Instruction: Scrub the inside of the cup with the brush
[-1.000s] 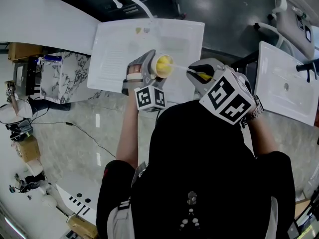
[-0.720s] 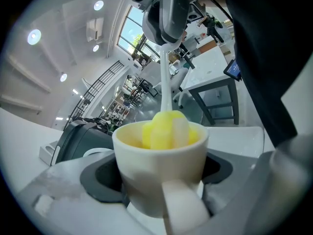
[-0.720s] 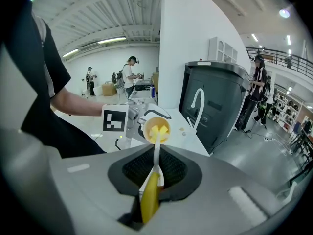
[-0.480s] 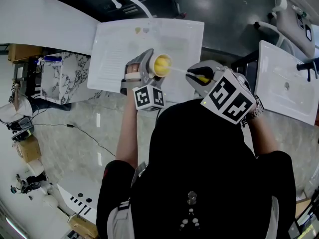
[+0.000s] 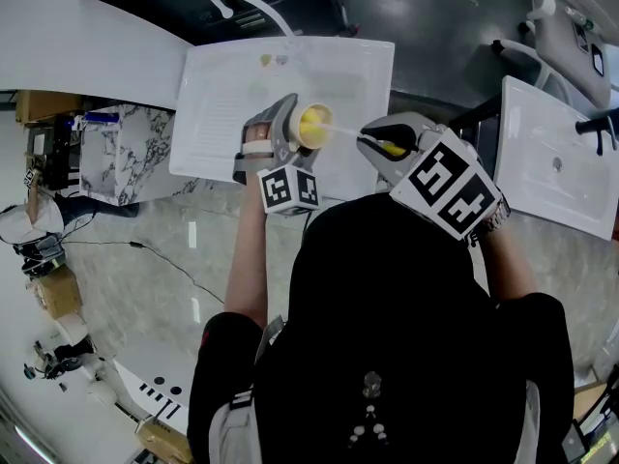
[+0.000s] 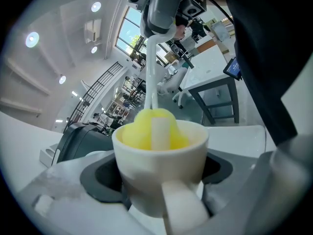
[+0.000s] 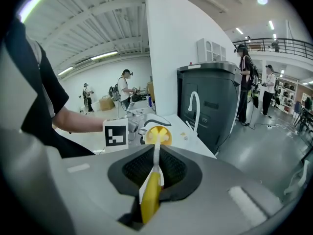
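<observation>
Person in a dark top [image 5: 387,356] fills the lower centre of the head view. Left tool [image 5: 296,128] at centre frame, jaws spread wide and clamped on the sides of a white cup [image 6: 160,155]; the cup's handle points back at the camera in the left gripper view. Right tool [image 5: 385,147] is just right of it, jaws pinching the yellow grip of the brush [image 7: 150,199], whose thin white stem runs left into the cup. The brush's yellow sponge head [image 6: 149,129] sits inside the cup, poking a bit above the rim. Cup mouth is tipped toward the right tool, over the near edge of the white tabletop [image 5: 227,95]. White curved faucet [image 5: 242,3] beyond it at top of frame. Second white slab [image 5: 556,167] at the right edge. Other people [image 7: 126,89] stand far back in the right gripper view.
</observation>
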Tool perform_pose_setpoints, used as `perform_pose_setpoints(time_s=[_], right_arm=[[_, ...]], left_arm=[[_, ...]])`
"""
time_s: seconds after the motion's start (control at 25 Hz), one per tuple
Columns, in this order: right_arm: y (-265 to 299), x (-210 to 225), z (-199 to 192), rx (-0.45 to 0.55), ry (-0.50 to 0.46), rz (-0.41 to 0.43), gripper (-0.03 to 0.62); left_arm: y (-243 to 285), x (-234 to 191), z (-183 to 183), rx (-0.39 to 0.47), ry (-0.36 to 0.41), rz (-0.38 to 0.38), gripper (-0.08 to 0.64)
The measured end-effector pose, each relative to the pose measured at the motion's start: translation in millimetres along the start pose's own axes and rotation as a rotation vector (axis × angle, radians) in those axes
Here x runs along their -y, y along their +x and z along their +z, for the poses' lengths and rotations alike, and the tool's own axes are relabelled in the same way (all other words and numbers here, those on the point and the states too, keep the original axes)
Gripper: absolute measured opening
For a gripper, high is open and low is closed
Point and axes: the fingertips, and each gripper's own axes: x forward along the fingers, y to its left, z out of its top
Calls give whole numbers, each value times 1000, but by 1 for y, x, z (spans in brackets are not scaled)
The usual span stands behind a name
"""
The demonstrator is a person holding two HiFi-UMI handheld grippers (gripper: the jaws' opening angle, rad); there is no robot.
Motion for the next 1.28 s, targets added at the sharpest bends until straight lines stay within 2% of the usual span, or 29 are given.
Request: perform_pose_setpoints(time_s=[0.28, 0.8, 1.08, 1.28], right_arm=[[6, 8, -10, -52, 2, -64, 37], [21, 2, -22, -110, 65, -74, 35], [28, 0, -20, -88, 216, -99, 37], [28, 7, -18, -34, 357, -170, 36]], left_arm=[[4, 4, 5, 22, 14, -22, 457], [14, 9, -3, 77, 36, -82, 457], [25, 15, -3, 150, 63, -161, 457], [36, 16, 4, 235, 30, -219, 457]])
